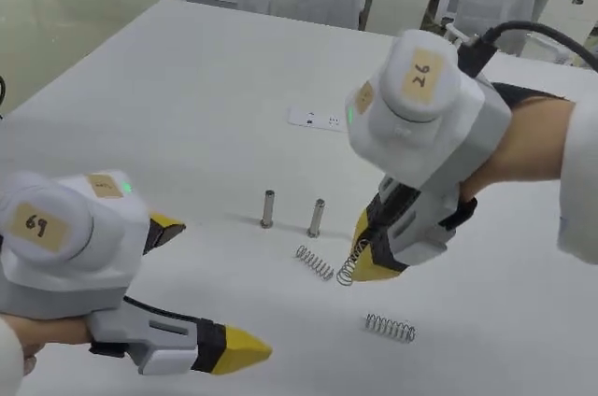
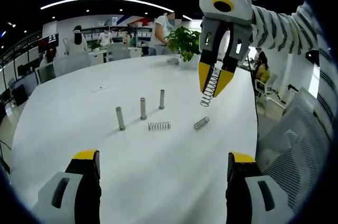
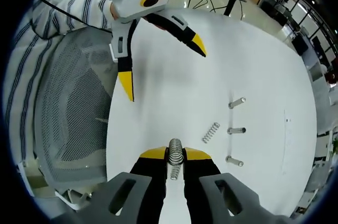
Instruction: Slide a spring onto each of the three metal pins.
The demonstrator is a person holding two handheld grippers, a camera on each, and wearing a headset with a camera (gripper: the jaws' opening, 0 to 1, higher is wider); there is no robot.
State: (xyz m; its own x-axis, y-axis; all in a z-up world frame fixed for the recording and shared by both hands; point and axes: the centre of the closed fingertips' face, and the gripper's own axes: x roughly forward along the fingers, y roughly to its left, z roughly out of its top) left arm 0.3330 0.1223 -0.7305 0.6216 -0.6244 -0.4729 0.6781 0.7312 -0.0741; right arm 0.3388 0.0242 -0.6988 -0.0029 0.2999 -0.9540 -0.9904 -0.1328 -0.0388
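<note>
The left gripper [image 1: 206,289] is nearest the person. It hovers low over the table [image 1: 187,106], jaws spread wide, with nothing between them. Just ahead, one loose spring [image 1: 390,328] lies flat. A second loose spring [image 1: 315,262] lies farther on, near the pins.

The right gripper [image 1: 372,261] has its jaws closed on a third spring [image 1: 352,263]. It is pinched at the upper coils, so the free end hangs down at a slight tilt, clear of the table.

Beyond it, the three pins [image 2: 143,108] stand upright in a row, all bare.

The step in hand appears to be carrying the held spring to a pin:
- Correct the tilt first, so the spring's axis lines up with the pin.
- Centre the open lower end directly over the pin top.
- Lower steadily.
- Release only when several coils encircle the pin, or the spring may tip off.
</note>
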